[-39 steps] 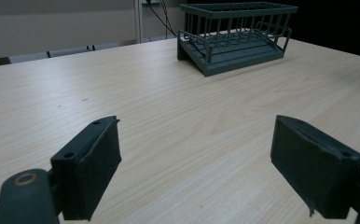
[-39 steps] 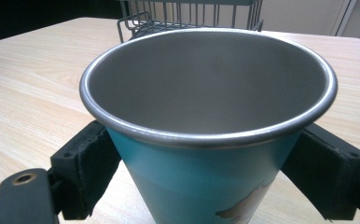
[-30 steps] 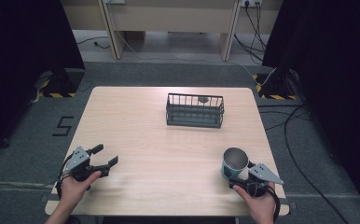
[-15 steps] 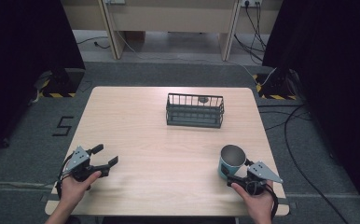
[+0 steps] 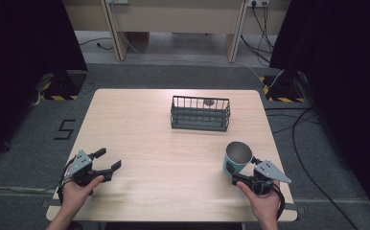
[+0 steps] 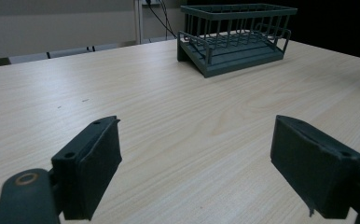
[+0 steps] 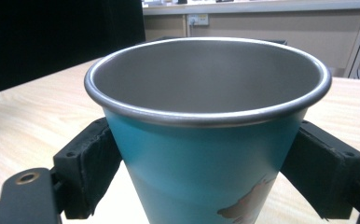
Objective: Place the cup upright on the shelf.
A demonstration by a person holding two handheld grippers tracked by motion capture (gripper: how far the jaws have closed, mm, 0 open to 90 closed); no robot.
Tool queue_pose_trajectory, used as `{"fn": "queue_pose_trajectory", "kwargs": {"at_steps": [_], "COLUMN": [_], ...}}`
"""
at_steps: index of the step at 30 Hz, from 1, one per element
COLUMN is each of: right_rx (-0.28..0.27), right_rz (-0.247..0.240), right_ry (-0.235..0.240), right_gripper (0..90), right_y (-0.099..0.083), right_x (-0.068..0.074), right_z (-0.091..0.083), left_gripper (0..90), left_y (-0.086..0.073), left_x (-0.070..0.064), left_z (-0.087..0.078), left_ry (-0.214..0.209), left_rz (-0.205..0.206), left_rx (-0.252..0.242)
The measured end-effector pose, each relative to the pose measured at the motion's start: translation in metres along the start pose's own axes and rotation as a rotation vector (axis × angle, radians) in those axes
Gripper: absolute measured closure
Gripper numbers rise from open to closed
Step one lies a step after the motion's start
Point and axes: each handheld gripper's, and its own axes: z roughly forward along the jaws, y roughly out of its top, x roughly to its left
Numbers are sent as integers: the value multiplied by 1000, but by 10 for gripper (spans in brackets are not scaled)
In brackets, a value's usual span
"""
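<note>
A teal cup (image 5: 237, 159) with a bare metal inside stands upright near the table's front right, and my right gripper (image 5: 243, 170) is shut on it. In the right gripper view the cup (image 7: 206, 140) sits between the jaws of that gripper (image 7: 211, 173), both pads pressing its sides; its base is hidden. My left gripper (image 5: 109, 159) is open near the front left corner, with nothing between its fingers. The left gripper view shows this gripper (image 6: 197, 163) low over bare wood.
A dark wire basket (image 5: 200, 114) stands at the back middle of the wooden table (image 5: 140, 124), with a small dark round thing (image 5: 208, 101) inside. The basket (image 6: 236, 37) lies ahead and right of the left gripper. Cables lie on the floor beyond the right edge.
The right gripper has carried the cup a little forward and to the left. The left gripper has stayed where it was, still open.
</note>
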Motion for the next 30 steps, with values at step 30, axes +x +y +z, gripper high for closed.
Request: {"fn": "queue_pose_trajectory", "kwargs": {"at_steps": [30], "right_rx": [-62], "right_rz": [-22], "right_ry": [-5], "right_gripper": [166], "right_y": [42], "right_x": [-1], "right_z": [39], "left_gripper": [153], "left_y": [0], "left_x": [0], "left_z": [-1], "left_ry": [-3], "left_rz": [-1], "left_rx": [-3]}}
